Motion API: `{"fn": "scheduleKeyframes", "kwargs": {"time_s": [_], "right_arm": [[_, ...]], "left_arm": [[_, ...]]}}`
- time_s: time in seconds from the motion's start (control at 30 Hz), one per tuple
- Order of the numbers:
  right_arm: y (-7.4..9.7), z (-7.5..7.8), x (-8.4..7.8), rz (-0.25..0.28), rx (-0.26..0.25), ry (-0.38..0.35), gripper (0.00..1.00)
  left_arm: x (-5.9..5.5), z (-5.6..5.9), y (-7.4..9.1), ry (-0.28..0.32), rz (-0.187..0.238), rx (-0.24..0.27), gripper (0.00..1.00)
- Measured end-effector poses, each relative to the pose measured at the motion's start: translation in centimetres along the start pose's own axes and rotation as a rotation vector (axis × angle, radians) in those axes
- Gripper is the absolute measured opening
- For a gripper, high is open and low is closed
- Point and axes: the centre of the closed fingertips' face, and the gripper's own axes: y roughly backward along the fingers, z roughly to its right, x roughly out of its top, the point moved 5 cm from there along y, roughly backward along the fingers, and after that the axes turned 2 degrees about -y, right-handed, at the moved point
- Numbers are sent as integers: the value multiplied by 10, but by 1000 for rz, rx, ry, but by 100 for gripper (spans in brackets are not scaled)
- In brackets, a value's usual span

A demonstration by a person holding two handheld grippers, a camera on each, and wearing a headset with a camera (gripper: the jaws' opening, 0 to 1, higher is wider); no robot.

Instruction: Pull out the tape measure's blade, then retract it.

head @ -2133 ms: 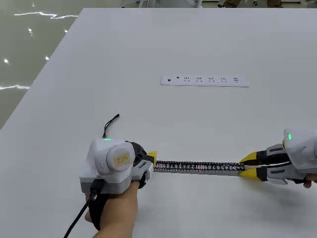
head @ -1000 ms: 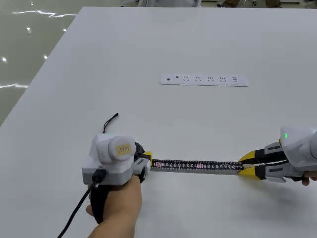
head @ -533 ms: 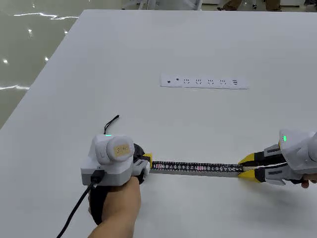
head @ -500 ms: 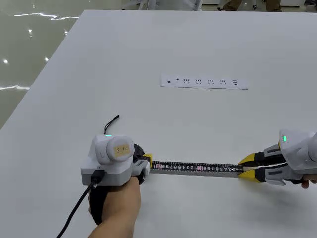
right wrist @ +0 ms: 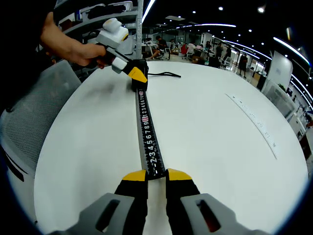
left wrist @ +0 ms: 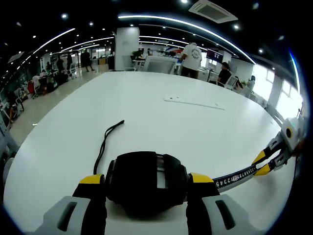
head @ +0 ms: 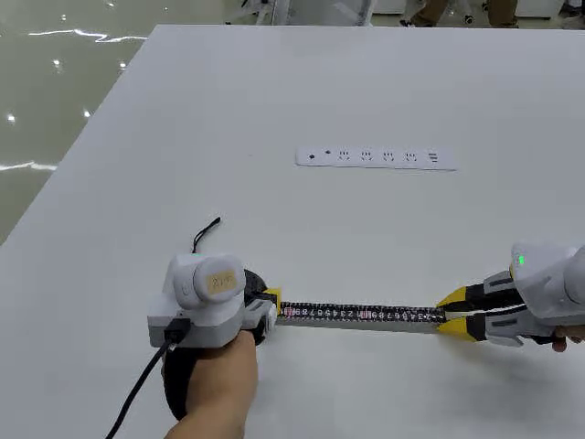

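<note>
The black round-cased tape measure [left wrist: 146, 169] rests on the white surface [head: 366, 229], clamped in my left hand-held gripper [left wrist: 146, 180]; its numbered black blade [head: 361, 315] lies extended along the surface; my right hand-held gripper [right wrist: 156, 175] is closed on the blade's tip; a white power strip [head: 375, 157] lies well beyond.
</note>
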Motion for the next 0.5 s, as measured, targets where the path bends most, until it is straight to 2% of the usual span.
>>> {"fn": "scheduleKeyframes", "kwargs": {"time_s": [0.5], "right_arm": [[-6,-4,9,9,4,11,11]], "left_arm": [[0,0,0,7,0,-6,63]]}}
